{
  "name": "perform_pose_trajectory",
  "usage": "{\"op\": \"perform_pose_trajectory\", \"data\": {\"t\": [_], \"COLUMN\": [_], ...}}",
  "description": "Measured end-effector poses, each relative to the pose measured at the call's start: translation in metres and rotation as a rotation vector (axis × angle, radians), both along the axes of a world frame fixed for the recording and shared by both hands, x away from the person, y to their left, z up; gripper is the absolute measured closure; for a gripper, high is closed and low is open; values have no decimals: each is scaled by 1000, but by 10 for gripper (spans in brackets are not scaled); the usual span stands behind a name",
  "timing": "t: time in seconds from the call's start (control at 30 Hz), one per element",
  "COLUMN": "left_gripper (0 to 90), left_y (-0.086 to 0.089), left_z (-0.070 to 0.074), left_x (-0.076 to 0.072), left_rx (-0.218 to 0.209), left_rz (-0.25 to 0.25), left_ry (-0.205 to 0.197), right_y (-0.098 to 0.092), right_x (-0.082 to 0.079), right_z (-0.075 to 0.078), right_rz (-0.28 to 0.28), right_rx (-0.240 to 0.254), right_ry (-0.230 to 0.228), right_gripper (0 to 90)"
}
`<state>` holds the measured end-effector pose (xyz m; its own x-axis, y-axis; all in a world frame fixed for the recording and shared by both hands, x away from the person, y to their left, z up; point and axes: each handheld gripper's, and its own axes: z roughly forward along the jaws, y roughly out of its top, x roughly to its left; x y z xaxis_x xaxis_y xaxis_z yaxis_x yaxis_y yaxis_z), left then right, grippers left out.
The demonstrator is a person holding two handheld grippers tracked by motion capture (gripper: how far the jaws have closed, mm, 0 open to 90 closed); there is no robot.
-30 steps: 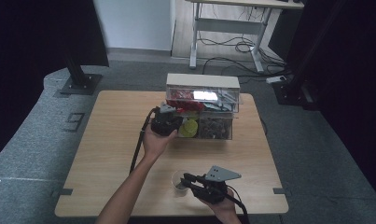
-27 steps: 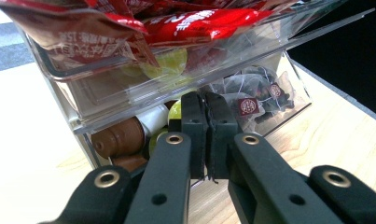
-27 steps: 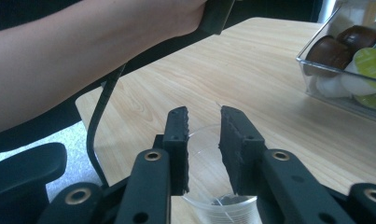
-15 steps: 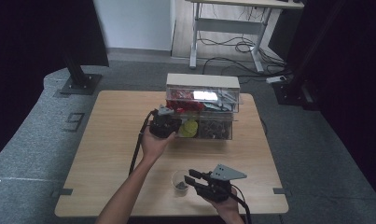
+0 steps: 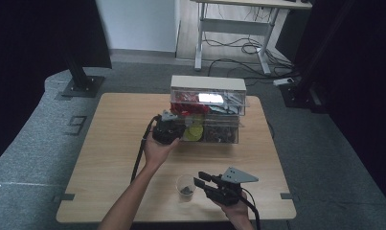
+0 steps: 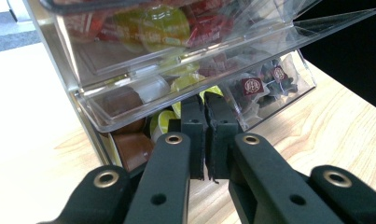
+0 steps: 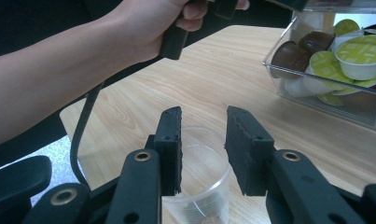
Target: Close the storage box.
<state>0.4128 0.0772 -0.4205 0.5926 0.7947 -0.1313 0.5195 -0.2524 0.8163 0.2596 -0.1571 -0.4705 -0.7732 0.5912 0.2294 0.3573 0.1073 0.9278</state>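
The left tongs [image 5: 174, 125] are held at the lower drawer of the clear organiser [image 5: 207, 108] at the far side of the counter [image 5: 114, 143], their jaws closed together with nothing seen between them. The tips are set just under the drawer's front lip, beside the yellow-green capsules [image 6: 176, 84]. The right tongs [image 7: 202, 140] are kept partly open near the counter's front edge; their jaws have just been opening. A clear plastic cup [image 7: 199, 177] stands between them, unpressed.
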Motion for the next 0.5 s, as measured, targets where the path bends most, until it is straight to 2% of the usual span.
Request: {"op": "perform_pose_trajectory", "data": {"t": [0.5], "left_gripper": [888], "left_y": [10], "left_z": [-19], "left_x": [-6], "left_rx": [0], "left_rz": [11], "left_ry": [34], "right_y": [-1], "right_x": [2], "right_z": [-5], "right_rz": [-11], "right_rx": [-14], "right_ry": [11], "right_gripper": [657]}}
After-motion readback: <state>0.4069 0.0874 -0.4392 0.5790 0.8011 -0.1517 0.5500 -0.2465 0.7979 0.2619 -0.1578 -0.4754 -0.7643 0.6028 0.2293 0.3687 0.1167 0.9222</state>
